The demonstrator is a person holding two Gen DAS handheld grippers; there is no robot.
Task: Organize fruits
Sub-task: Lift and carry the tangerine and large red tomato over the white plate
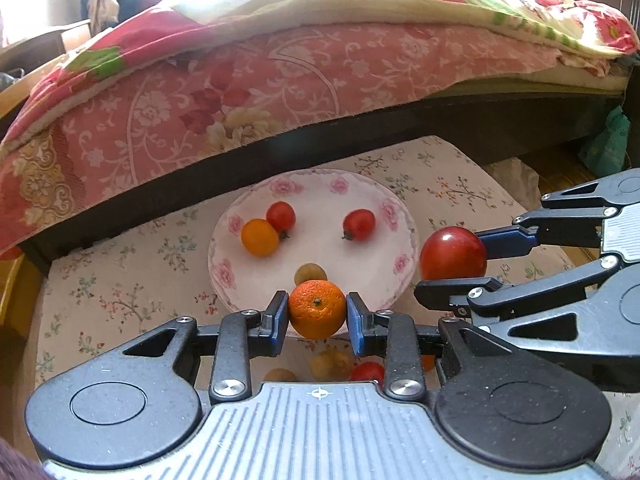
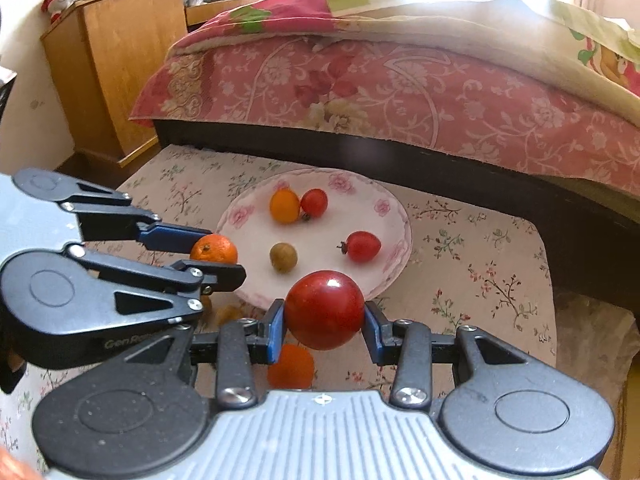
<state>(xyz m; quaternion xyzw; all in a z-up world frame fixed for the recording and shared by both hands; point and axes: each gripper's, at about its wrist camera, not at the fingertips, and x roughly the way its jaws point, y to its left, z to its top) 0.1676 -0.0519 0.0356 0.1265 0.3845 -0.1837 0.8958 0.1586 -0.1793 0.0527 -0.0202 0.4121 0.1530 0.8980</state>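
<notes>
Left claw [image 1: 317,312] — orange [image 1: 317,309]; right claw [image 2: 325,322] — tomato [image 2: 325,310]

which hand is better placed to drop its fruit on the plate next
Left, narrowly. The left gripper holds its orange right at the plate's near rim. The right gripper grips the red fruit a bit off to the side.

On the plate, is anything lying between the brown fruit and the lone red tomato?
No. Between the brown fruit and the lone red tomato only bare white plate shows, clearest in the right wrist view.
</notes>
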